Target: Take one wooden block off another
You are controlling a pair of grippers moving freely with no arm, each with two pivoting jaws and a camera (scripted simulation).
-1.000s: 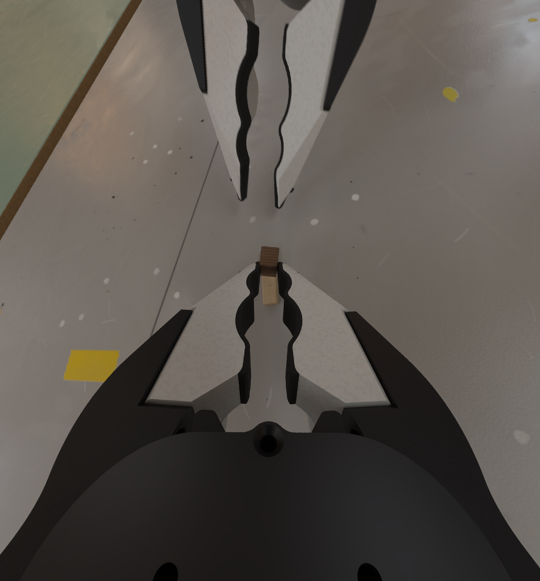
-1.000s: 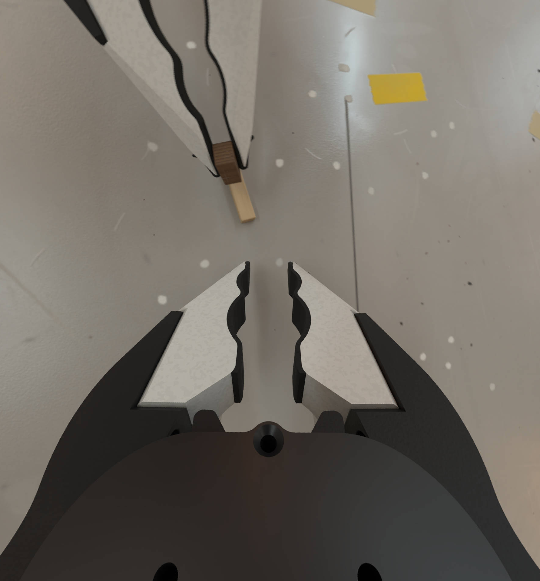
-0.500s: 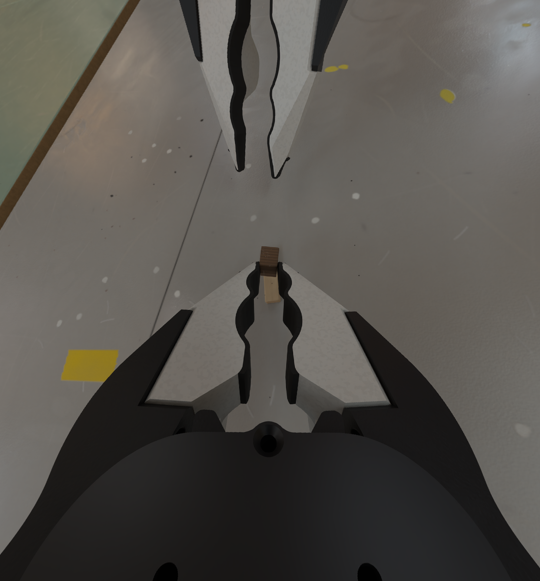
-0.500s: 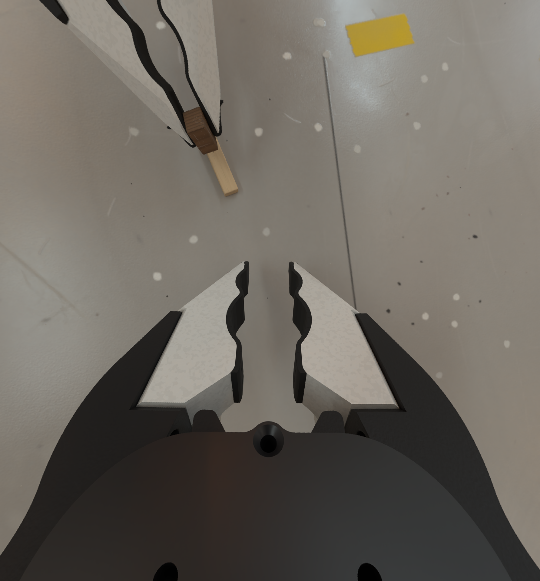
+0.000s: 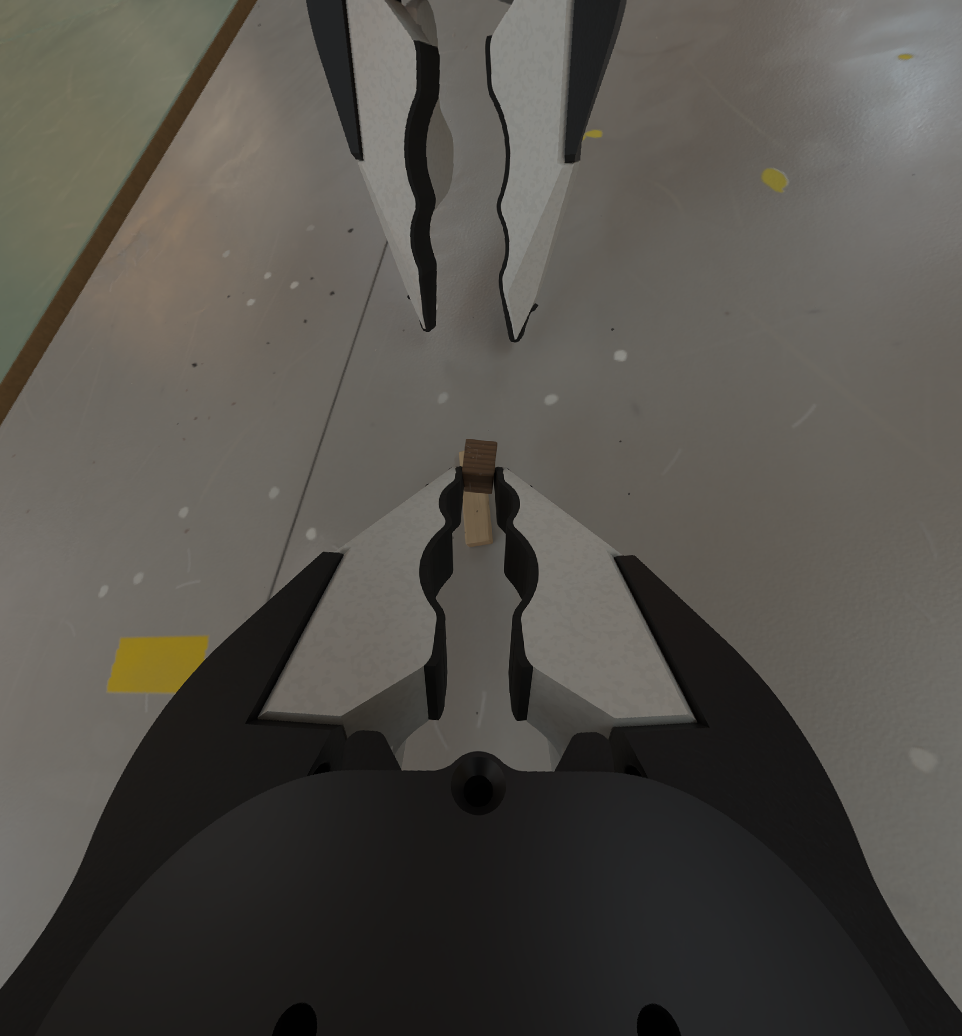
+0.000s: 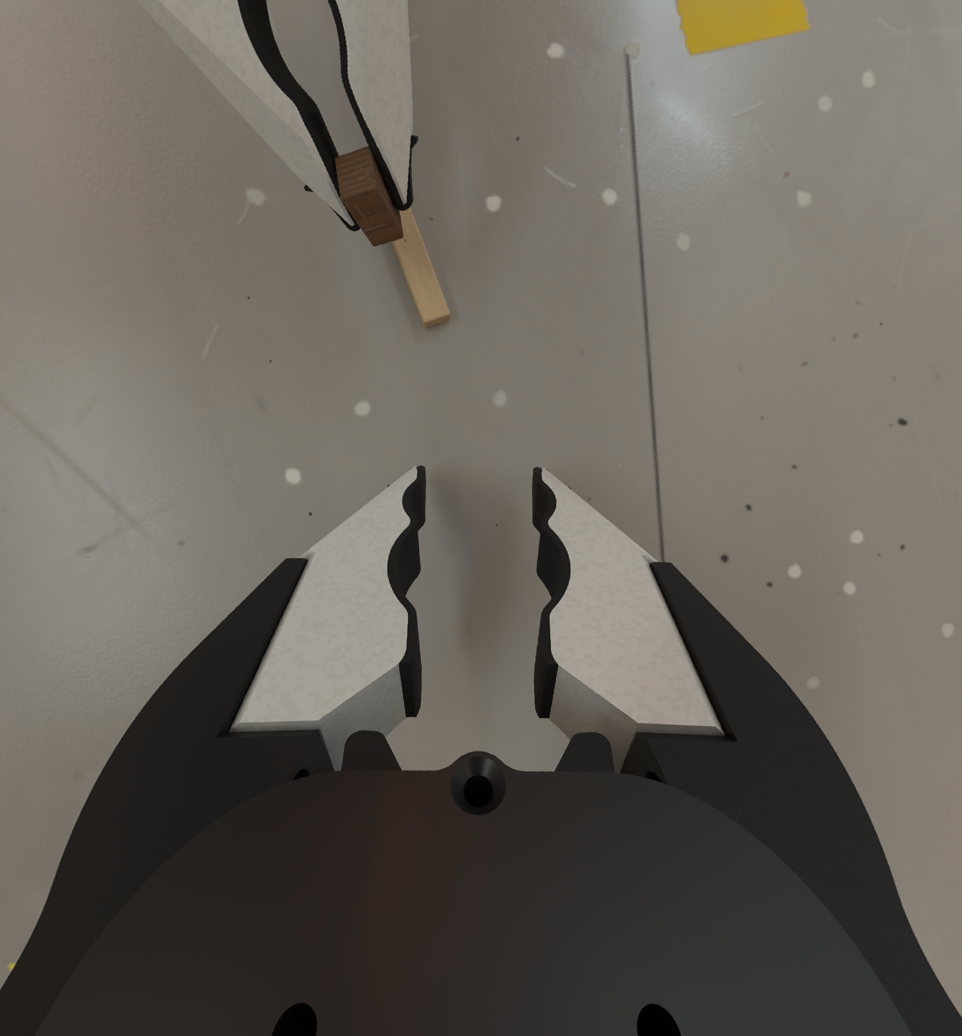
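My left gripper [image 5: 477,472] is shut on a small dark brown wooden block [image 5: 479,464] at its fingertips. A light wooden block [image 5: 477,521], long and thin, lies on the grey floor under the dark one, partly hidden by it. In the right wrist view the left gripper [image 6: 378,208] holds the dark block [image 6: 367,200] over the far end of the light block [image 6: 423,279]. My right gripper [image 6: 478,476] is open and empty, short of the light block's near end. It also shows in the left wrist view [image 5: 470,332], beyond the blocks.
The grey floor [image 5: 747,448] is speckled with white and dark spots. A yellow tape patch [image 5: 156,664] lies to the left of my left gripper, and shows in the right wrist view [image 6: 745,19]. A green mat with a brown edge [image 5: 47,140] runs along the far left. A thin seam line [image 6: 644,314] crosses the floor.
The right gripper has opened its jaws wider and come back closer to the blocks after pulling away. The left gripper stays shut on the dark block.
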